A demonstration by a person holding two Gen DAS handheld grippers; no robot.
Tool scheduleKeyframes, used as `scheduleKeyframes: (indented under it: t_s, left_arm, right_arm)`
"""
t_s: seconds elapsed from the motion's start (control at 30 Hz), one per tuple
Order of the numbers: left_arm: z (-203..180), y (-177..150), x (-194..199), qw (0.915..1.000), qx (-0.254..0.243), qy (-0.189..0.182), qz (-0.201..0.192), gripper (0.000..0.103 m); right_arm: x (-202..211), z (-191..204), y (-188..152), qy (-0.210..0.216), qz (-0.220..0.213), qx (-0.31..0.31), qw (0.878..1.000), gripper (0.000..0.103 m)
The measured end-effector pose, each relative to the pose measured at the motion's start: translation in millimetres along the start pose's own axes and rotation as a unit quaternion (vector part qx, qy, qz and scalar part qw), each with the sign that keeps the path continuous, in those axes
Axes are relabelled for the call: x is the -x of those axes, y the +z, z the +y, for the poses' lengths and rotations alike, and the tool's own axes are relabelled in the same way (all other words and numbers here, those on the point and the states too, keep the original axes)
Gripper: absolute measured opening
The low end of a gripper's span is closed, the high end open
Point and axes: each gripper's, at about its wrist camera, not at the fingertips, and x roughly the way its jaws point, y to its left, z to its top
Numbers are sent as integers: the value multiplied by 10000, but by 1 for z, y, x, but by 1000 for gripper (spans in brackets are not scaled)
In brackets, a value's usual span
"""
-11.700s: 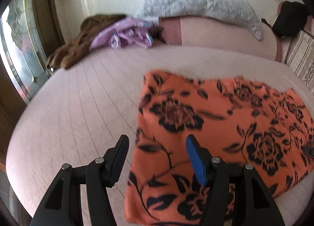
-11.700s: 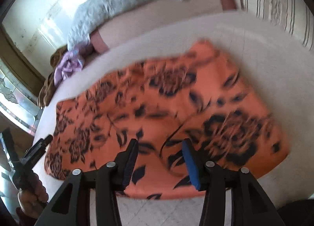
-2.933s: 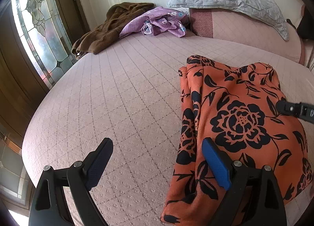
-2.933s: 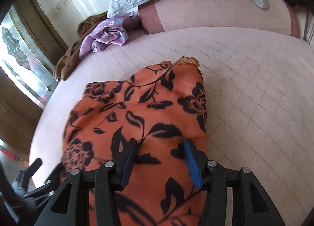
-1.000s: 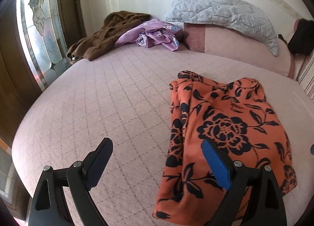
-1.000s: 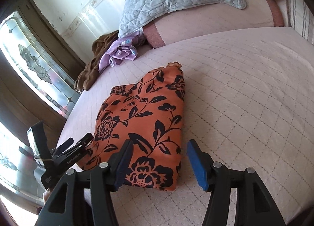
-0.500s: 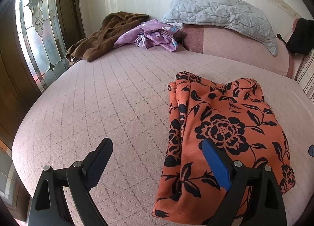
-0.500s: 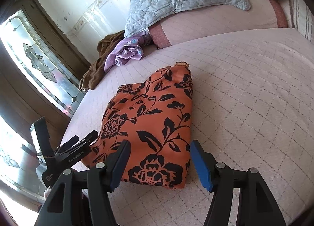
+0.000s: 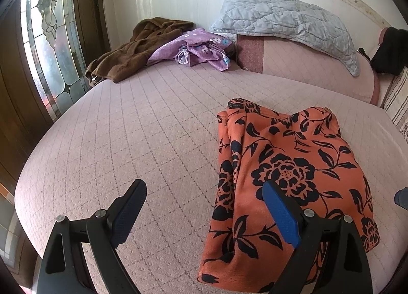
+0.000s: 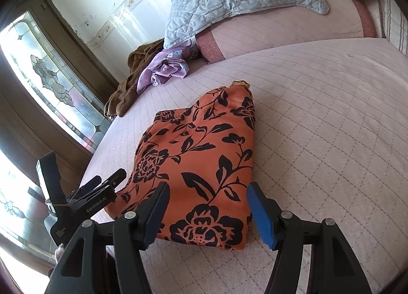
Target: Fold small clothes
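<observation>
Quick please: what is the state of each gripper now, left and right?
Left gripper: open, holding nothing.
Right gripper: open, holding nothing; the orange floral garment lies folded on the bed.

One orange cloth (image 9: 285,164) with black flowers lies folded on the bed (image 9: 142,141). Toward the bed's far edge there is one brown garment (image 9: 132,51), one purple garment (image 9: 196,49), one grey quilted pillow (image 9: 280,18) and one pink bolster (image 9: 306,67). Two grippers show: one left gripper (image 9: 204,207), one right gripper (image 10: 207,213).
</observation>
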Motion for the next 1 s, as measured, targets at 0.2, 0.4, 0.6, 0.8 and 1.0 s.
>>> scheduleKeyframes:
  t_s: [0.2,0.4,0.6,0.8,1.0]
  left_arm:
    - [-2,0,-1,10000,-26,-5,17,92]
    - [-6,-1,-2,10000,-48,21,42,92]
    - [-5,3,-5,9999,25,-30,159,92]
    - [-7,6,-2,9999,-99,0,138,92]
    - [-3,13,0,9998,-101,5,178,92]
  right_arm:
    - [-2,-3,-1,11,1,-47,10000,67]
    - [-3,-8,-3,34,-7,-95,9999,67]
    - [-5,-14,1,95,7,-175,9998,67]
    - [-4,-17,3,121,-16,-221,9997,67]
    - [0,-14,6,187,-71,-178,9996,68]
